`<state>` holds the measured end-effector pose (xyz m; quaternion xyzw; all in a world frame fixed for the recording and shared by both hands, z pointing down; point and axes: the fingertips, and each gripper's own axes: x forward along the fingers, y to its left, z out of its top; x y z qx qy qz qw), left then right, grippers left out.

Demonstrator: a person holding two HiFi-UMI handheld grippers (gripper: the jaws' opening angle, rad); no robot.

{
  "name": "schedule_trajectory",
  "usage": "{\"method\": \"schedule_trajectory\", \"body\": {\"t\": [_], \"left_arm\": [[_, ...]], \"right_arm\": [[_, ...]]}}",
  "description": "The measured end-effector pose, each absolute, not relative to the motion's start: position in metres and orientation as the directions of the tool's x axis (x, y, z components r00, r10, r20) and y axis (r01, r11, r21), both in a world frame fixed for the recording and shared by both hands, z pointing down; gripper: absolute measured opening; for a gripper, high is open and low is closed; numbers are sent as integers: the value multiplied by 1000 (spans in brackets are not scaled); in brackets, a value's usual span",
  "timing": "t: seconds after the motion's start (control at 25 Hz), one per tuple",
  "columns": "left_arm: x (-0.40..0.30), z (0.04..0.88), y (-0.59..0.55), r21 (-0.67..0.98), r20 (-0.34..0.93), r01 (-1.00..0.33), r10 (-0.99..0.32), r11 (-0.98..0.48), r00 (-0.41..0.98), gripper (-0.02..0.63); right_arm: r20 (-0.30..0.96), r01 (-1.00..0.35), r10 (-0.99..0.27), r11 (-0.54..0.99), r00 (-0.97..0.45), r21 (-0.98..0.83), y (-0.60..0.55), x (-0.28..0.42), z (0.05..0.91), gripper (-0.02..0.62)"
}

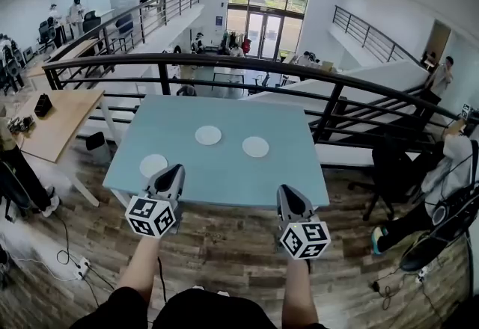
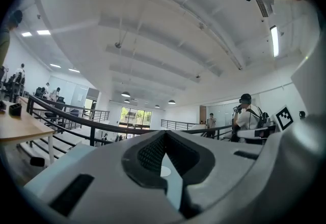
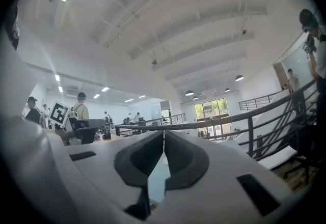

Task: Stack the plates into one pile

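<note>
white plates (image 1: 208, 134) ahead of closed fingers (image 1: 171, 178)

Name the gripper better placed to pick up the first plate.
Left, I'd say. The left gripper sits right beside the nearest plate at the table's front left; the right gripper is farther from every plate. Both are shut and empty.

Mid-frame, the blue table (image 1: 224, 178) lies open to me, with only three flat plates (image 1: 208, 134) on it. Upper frame, a black railing (image 1: 224, 59) runs behind its far edge.
</note>
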<state>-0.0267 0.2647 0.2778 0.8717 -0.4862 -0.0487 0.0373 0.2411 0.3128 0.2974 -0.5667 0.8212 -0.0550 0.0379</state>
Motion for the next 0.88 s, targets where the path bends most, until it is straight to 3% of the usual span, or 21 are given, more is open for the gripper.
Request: {"method": "schedule_trajectory", "body": {"t": [0.88], "left_arm": [[-49,282,290,97,-37,-875,-880,-475,473,8]], "right_arm": [[-5,-893,-905,421,-425,-160,317,215,302,8]]}}
